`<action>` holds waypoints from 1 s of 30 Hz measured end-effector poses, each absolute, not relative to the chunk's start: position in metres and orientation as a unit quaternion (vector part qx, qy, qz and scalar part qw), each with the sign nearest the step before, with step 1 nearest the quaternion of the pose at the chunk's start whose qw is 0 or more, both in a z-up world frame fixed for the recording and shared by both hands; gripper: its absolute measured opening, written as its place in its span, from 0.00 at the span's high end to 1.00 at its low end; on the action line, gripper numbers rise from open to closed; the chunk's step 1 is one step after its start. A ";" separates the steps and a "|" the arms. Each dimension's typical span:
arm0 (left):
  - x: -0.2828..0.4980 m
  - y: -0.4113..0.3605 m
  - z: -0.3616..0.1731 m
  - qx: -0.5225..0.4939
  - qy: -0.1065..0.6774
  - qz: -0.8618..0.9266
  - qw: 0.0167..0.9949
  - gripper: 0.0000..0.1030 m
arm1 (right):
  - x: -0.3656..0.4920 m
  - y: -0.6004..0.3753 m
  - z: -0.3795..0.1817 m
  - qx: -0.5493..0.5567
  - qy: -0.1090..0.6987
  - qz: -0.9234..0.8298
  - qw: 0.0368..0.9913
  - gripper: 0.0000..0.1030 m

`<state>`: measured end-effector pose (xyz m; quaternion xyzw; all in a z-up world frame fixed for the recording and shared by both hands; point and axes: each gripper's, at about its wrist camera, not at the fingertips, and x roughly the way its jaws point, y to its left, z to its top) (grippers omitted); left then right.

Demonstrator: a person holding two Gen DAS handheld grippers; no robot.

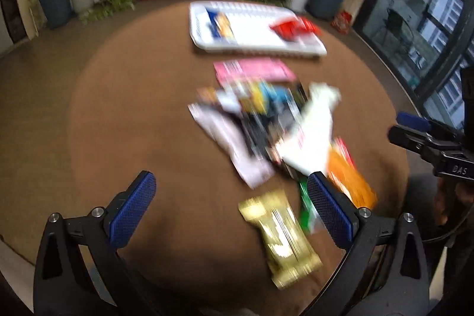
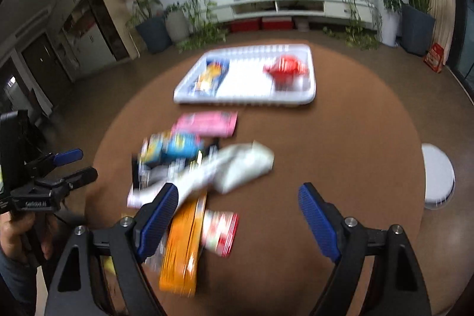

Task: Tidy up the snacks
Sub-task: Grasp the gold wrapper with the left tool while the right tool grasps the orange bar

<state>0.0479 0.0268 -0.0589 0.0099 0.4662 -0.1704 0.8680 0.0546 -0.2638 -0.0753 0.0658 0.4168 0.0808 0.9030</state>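
Left gripper (image 1: pixel 231 206) stood wide, empty, near gold packet (image 1: pixel 281 236). Right gripper (image 2: pixel 238 215) spread, empty, beside orange packet (image 2: pixel 182 245). White tray (image 2: pixel 243 99) lay far.

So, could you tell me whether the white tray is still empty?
No, the white tray already holds a blue packet at one end and a red packet at the other.

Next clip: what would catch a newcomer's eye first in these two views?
The jumbled heap of snack packets in the middle of the round brown table, with an orange packet nearest the camera. Behind it a white tray already holds a blue packet and a red packet. The left gripper and right gripper both hang open and empty.
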 end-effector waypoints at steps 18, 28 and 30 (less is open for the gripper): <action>0.021 0.007 -0.089 0.028 0.485 -0.146 0.862 0.00 | 0.040 -0.211 -0.106 0.034 0.462 0.101 0.880 0.19; 0.032 0.006 -0.103 0.040 0.498 -0.153 0.853 0.19 | 0.059 -0.195 -0.124 -0.002 0.491 0.103 0.865 0.41; 0.032 0.007 -0.104 0.037 0.498 -0.156 0.852 0.19 | 0.060 -0.193 -0.130 -0.007 0.500 0.106 0.859 0.43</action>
